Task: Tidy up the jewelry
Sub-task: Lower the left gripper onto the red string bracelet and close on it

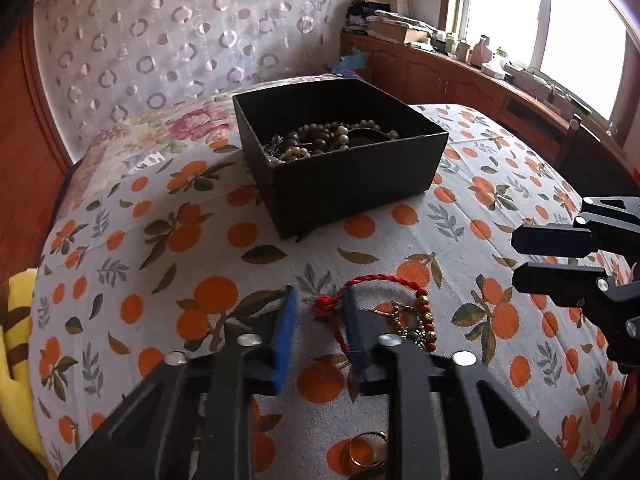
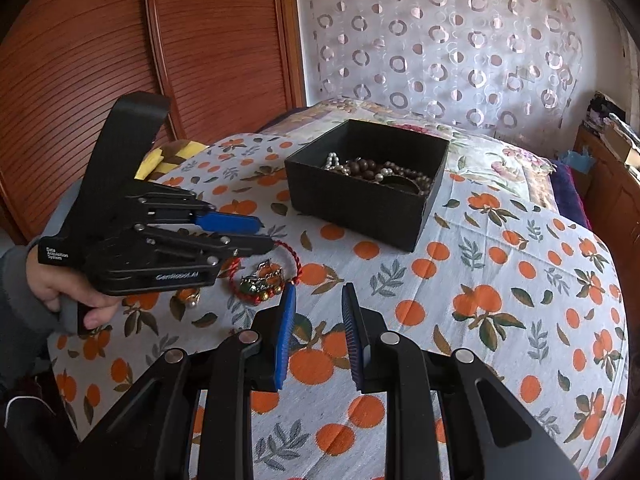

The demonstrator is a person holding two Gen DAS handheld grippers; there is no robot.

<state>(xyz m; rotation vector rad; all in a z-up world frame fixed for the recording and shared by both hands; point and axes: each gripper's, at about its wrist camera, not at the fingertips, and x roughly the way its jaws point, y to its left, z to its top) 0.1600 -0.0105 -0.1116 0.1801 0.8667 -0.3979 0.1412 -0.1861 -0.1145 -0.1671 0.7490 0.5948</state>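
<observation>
Left jaws: parted, the left gripper [image 1: 318, 308] has its blue pads on either side of the knotted end of the red cord bracelet [image 1: 380, 280]; nothing is clamped, and whether the right pad touches the cord I cannot tell.
Right jaws: parted about as wide, the right gripper [image 2: 318, 300] holds nothing and has only bedspread between its pads.
Left hand pose: the person's left hand [image 2: 76, 296] grips the tool from below at the left of the right wrist view, sleeve over the wrist; the tool reaches right and slightly far, low over the bed [image 1: 480, 184], its tips above the bracelet.
Right gripper pose: it comes in from the right edge of the left wrist view [image 1: 552, 256], fingers pointing left, stacked one above the other, well apart from the bracelet.
Bracelet: it lies flat on the orange-print bedspread as an open loop, long axis running left to right, with the knot at the left and the coloured beads [image 1: 426, 320] with small metal charms at the right.
Gold ring [image 1: 366, 450]: it lies on the bedspread at the near edge, partly hidden under the left tool.
Black box [image 1: 340, 168]: open, on the bed beyond the bracelet and well apart from it, holding pearl and brown bead strands [image 1: 320, 140].
</observation>
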